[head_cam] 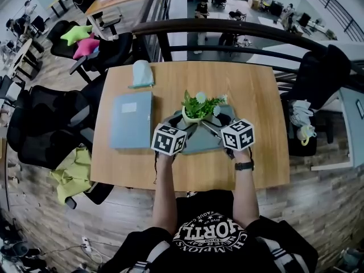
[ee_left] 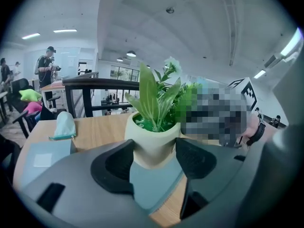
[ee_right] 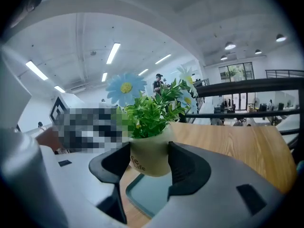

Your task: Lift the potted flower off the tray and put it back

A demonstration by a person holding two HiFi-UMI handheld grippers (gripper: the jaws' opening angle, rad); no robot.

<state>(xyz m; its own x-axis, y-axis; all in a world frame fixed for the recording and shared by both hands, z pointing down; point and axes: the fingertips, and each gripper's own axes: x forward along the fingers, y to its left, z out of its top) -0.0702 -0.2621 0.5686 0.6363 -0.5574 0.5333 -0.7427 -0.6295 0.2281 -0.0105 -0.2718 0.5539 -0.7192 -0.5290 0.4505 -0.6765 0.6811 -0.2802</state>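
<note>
potted flower [head_cam: 192,116] clear of tray [head_cam: 202,142] (clamped both sides), wooden table [head_cam: 256,95]

1 overhead — 2 close, pot [ee_left: 153,144] shared

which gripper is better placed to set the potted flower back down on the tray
Right, narrowly. The right gripper clamps the potted flower squarely at mid-body, with the tray showing straight below it. The left gripper also holds it, but lower, on the narrowing base. Lowering with both seems safest.
</note>
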